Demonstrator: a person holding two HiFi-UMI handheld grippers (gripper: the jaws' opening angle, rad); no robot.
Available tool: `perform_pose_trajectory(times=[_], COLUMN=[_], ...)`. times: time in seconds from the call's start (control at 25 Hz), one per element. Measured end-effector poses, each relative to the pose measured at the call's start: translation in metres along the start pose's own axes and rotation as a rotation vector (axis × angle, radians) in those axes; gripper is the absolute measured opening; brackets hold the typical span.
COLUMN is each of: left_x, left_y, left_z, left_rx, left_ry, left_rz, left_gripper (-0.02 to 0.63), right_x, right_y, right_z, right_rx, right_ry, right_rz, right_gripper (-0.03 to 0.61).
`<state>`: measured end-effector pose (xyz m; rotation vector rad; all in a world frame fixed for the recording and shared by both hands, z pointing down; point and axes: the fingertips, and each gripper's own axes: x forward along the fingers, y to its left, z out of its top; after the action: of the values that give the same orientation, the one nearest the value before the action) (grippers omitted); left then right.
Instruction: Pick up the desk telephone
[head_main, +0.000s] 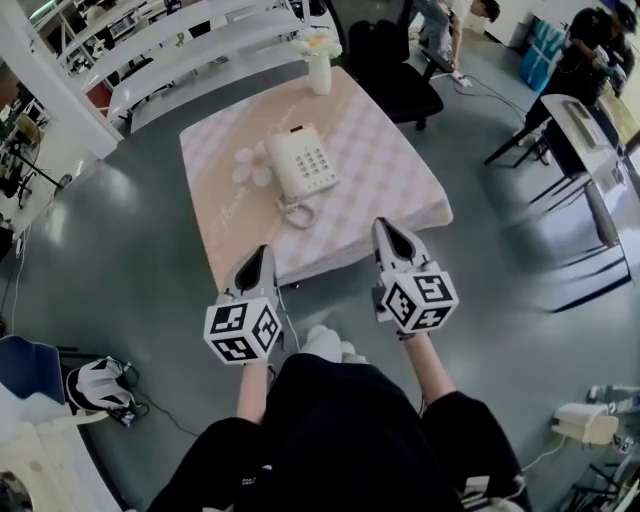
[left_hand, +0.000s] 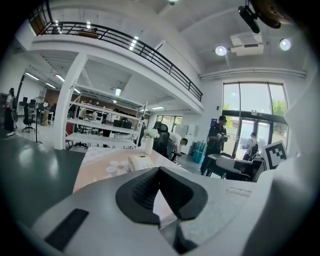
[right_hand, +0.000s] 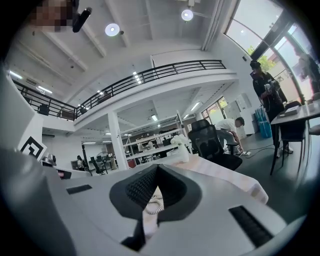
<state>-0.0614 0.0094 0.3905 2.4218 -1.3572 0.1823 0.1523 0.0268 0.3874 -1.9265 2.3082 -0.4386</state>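
The desk telephone (head_main: 302, 162) sits flat near the middle of a low table (head_main: 372, 128) covered with a pale pink checked cloth. Its handset rests in the cradle on its left side, and the keypad faces up. Its coiled cord (head_main: 297, 212) lies in a loop on the cloth just in front of it, towards the person. A flat flower-shaped ornament (head_main: 249, 165) lies just beside the telephone on its left. A white vase of flowers (head_main: 319, 62) stands well apart at the far edge. Beyond the table is a black office chair (head_main: 398, 68).

Both grippers are at the near side of the table, apart from the telephone, one to each side of it. The left gripper (head_main: 262, 252) and the right gripper (head_main: 386, 226) point forward at the table, close to level and dipped slightly. The forearms reach straight out from the person's body, and the marker cubes sit at the rear ends. From the head view their tips seem to reach over the table's near edge, though the steep angle makes that hard to judge.

In the left gripper view, the left gripper's (left_hand: 159, 172) jaws are pressed together with nothing between them, and the telephone (left_hand: 140, 162) shows beyond. The right gripper's (right_hand: 156, 171) jaws are likewise closed and empty, with the cord (right_hand: 153, 205) visible past them.
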Motion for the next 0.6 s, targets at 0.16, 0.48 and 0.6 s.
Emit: perform_pose_trajectory(times=[0.16, 0.48, 0.6], left_x=[0.019, 0.082, 0.104], left_y=[0.012, 0.032, 0.041], left_z=[0.001, 0.008, 0.011], left_rx=[-0.022, -0.051, -0.056], left_ry=[0.009, 0.026, 0.044], left_rz=[0.026, 0.029, 0.039], left_gripper=[-0.002, -0.002, -0.002], right_x=[0.02, 0.08, 0.106], right_y=[-0.01, -0.042, -0.052], right_z=[-0.001, -0.001, 0.0], right_rx=[0.009, 0.012, 0.03], right_ry=[0.014, 0.038, 0.056], right_rz=[0.0, -0.013, -0.016], right_gripper=[-0.008, -0.008, -0.008])
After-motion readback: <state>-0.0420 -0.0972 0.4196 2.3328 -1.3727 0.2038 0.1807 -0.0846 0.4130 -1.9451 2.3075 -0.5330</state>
